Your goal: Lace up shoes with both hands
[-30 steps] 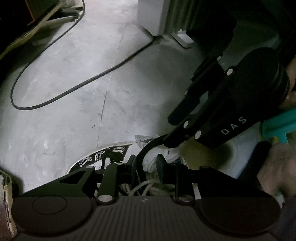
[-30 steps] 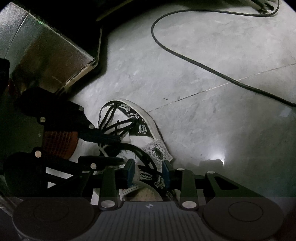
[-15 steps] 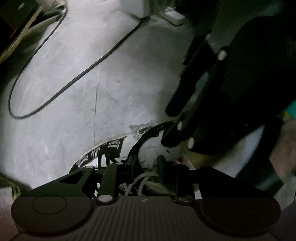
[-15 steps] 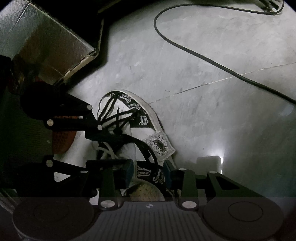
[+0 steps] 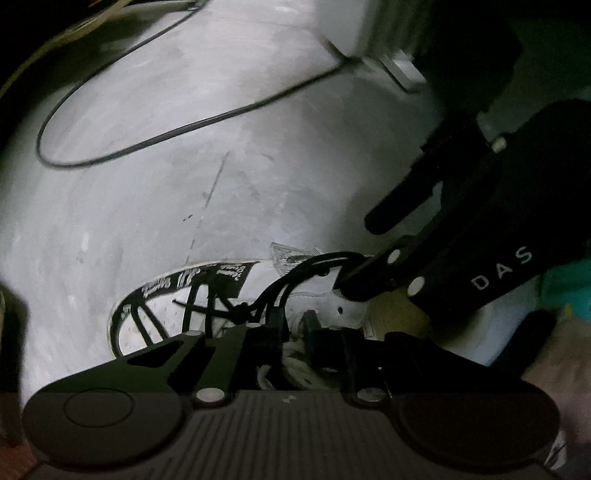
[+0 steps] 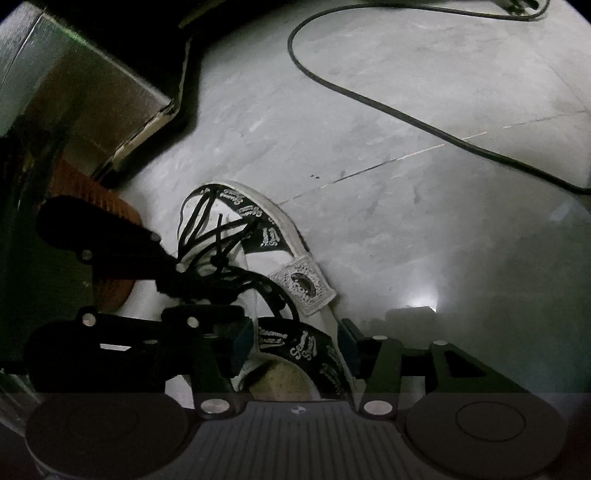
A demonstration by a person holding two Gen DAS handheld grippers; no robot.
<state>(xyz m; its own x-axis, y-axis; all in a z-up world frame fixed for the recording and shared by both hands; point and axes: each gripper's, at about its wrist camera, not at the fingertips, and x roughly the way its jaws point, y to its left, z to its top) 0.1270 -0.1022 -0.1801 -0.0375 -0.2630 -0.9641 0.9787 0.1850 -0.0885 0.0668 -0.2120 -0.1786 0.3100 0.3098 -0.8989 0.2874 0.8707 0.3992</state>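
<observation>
A white sneaker [image 5: 162, 314] with black printed bands lies on the grey floor; in the right wrist view the sneaker [image 6: 266, 236] points away from me. Its black lace [image 5: 295, 273] arcs from the eyelets down into my left gripper [image 5: 293, 326], whose jaws are closing and pinch it. Seen from the right wrist, the left gripper [image 6: 199, 295] sits over the black lace [image 6: 207, 221] crossings. My right gripper [image 6: 295, 343] is opening wide above the shoe's collar, and its pads touch nothing. In the left wrist view the right gripper [image 5: 358, 254] hangs just right of the lace loop.
A black cable [image 6: 406, 114] curves over the floor, the same cable [image 5: 147, 144] in the left wrist view. A cardboard box [image 6: 92, 92] stands at the left, with a ribbed orange object [image 6: 92, 192] under it. A white unit [image 5: 388, 22] stands behind. A hand [image 5: 565, 354] shows at the right.
The right gripper's jaws have spread much wider over the shoe's collar. The left jaws have narrowed onto the black lace, and the left view has rolled a little.
</observation>
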